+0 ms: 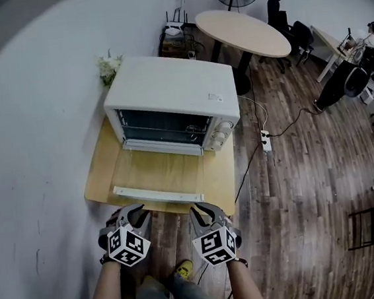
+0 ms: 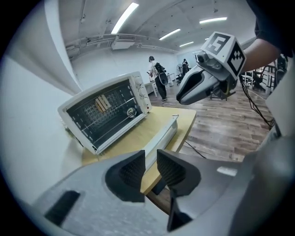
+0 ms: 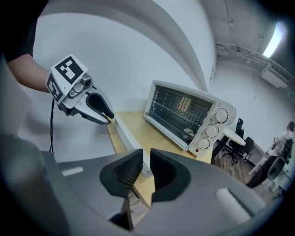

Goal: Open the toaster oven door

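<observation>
On the wooden table [image 1: 224,175], the white toaster oven [image 1: 167,91] sits with its door [image 1: 158,193] seemingly down flat already; left gripper [image 1: 135,214] and right gripper [image 1: 204,210] hover nearby, jaws almost together, holding nothing.

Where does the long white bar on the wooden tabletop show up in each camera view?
Head view: white bar low centre, along the tabletop's near edge.
Left gripper view: centre, running up-right from just above the jaws.
Right gripper view: centre-left, running up-left from the jaws.
Shared landmark: the toaster oven behind it, in all three.
</observation>
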A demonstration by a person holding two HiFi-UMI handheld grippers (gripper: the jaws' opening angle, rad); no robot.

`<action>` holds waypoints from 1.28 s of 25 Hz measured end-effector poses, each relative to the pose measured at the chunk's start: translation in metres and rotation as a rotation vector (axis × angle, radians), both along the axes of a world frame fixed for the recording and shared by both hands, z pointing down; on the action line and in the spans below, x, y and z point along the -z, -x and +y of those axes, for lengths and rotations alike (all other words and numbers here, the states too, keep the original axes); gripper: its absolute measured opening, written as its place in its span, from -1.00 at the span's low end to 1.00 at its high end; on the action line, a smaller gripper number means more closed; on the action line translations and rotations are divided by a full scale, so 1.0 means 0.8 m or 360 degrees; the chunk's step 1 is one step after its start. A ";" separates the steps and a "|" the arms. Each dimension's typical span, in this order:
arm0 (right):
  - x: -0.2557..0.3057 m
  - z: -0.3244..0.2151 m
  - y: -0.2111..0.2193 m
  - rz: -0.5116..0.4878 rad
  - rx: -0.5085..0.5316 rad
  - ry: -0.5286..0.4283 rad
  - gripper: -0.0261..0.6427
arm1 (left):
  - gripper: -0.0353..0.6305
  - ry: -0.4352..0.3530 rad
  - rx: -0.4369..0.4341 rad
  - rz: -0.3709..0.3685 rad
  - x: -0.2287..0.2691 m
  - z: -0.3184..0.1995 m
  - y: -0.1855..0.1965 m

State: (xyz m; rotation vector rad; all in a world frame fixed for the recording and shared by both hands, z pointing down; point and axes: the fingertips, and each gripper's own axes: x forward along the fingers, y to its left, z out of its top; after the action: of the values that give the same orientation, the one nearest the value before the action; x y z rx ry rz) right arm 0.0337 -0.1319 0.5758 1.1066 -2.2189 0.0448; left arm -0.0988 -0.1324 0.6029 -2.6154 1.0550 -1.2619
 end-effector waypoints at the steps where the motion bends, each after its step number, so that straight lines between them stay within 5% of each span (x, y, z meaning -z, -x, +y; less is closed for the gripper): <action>1: 0.006 0.000 -0.002 -0.0015 -0.0012 -0.0006 -0.75 | -0.71 -0.0011 0.0018 0.0007 0.006 -0.001 0.001; 6: 0.036 -0.003 -0.012 -0.0059 -0.0064 -0.0055 -0.85 | -0.93 -0.0055 0.0105 0.0061 0.035 -0.005 0.007; 18: 0.095 -0.011 -0.024 -0.0231 -0.0246 -0.0141 -0.89 | -0.93 -0.0059 0.0261 0.0336 0.084 -0.016 0.017; 32: 0.158 -0.029 -0.037 -0.0380 -0.0367 -0.0251 -0.89 | -0.90 -0.0191 0.0402 0.0515 0.167 -0.039 0.028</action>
State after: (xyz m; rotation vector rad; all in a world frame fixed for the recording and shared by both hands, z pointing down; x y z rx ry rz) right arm 0.0635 -0.1552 0.4494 1.5095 -2.3218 0.1066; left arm -0.1213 -0.1637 0.4695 -2.7171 1.4997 -0.7881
